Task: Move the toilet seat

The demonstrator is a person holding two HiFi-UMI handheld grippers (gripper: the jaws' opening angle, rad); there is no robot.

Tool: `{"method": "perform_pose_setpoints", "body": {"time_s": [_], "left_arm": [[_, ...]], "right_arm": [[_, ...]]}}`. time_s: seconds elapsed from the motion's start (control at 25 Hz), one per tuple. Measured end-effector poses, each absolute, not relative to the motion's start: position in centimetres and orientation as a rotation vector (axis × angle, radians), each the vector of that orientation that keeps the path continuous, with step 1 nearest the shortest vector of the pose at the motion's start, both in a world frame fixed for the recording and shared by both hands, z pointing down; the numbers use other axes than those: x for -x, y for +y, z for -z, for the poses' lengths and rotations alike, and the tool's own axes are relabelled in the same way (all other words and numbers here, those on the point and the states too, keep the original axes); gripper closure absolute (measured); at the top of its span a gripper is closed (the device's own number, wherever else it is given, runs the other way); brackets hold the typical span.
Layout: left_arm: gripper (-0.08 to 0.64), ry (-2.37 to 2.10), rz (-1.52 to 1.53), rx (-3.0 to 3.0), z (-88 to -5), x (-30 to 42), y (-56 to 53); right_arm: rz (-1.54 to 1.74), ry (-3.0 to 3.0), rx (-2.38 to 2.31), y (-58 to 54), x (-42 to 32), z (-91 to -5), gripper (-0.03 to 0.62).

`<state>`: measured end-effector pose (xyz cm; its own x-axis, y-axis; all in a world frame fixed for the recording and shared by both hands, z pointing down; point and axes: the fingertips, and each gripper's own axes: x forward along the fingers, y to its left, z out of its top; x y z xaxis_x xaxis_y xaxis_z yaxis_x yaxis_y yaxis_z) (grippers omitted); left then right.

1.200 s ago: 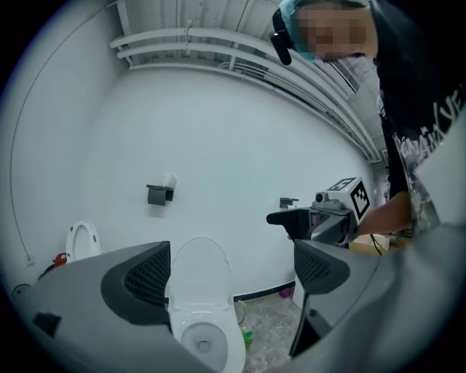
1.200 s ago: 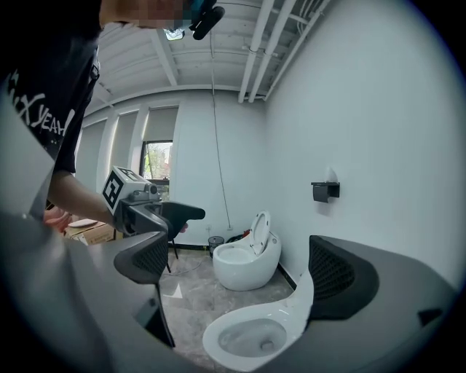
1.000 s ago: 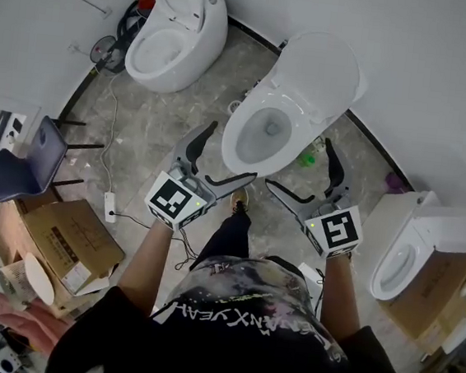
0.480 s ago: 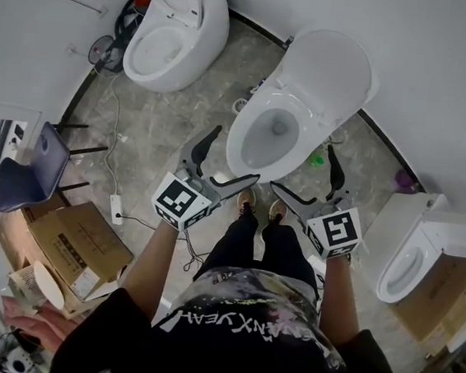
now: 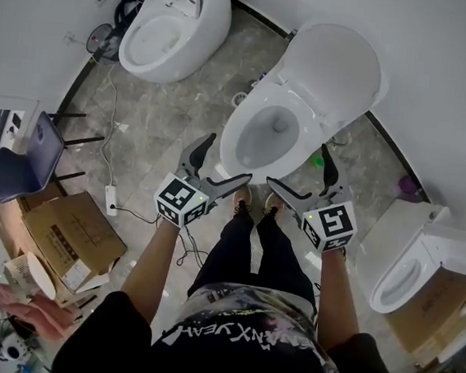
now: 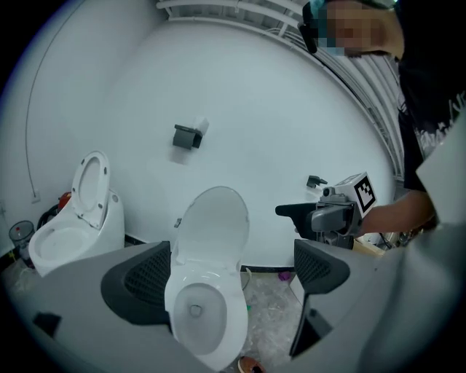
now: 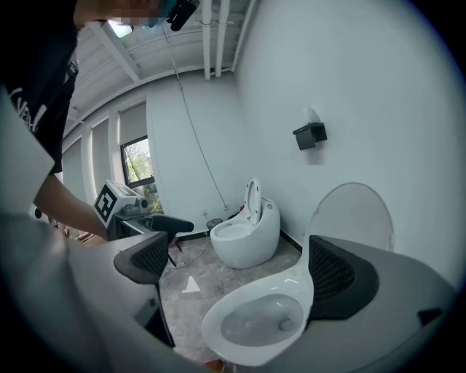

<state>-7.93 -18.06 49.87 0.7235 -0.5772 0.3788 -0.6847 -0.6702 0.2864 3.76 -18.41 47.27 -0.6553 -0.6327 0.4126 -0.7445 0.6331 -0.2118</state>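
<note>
A white toilet (image 5: 265,135) stands against the wall, straight ahead of my feet. Its cover (image 5: 338,70) is raised upright against the wall, and I cannot tell the seat ring apart from it. My left gripper (image 5: 226,160) hangs open at the bowl's near left, touching nothing. At the bowl's near right, my right gripper (image 5: 299,166) is open too. The left gripper view frames the bowl (image 6: 198,315) and cover (image 6: 212,226) between the left gripper's (image 6: 229,273) wide jaws. In the right gripper view the bowl (image 7: 256,320) lies between the right gripper's (image 7: 247,266) pads.
A second toilet (image 5: 174,22) with its lid up stands at the far left, and a third toilet (image 5: 412,258) at the right. Cardboard boxes (image 5: 70,239), a chair (image 5: 22,159) and a power strip with its cable (image 5: 112,202) crowd the left floor. My shoes (image 5: 254,202) stand just before the bowl.
The person has stepped closer, and both feet now stand together before the bowl. Both grippers have stayed open, level with the bowl's front rim.
</note>
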Motion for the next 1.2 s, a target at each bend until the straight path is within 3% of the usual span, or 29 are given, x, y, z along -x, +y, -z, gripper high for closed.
{"method": "perform_pose_setpoints", "body": {"time_s": [0.96, 1.2], "left_arm": [[0.049, -1.08, -0.214, -1.959, -78.2, 12.8, -14.4], [0.049, -1.114, -0.217, -1.824, -83.5, 14.2, -12.0]], "right_arm": [[-1.036, -2.347, -1.256, -16.4, -8.0, -76.7, 0.008], [-1.347, -2.239, -1.354, -14.6, -9.0, -82.6, 0.008]]}}
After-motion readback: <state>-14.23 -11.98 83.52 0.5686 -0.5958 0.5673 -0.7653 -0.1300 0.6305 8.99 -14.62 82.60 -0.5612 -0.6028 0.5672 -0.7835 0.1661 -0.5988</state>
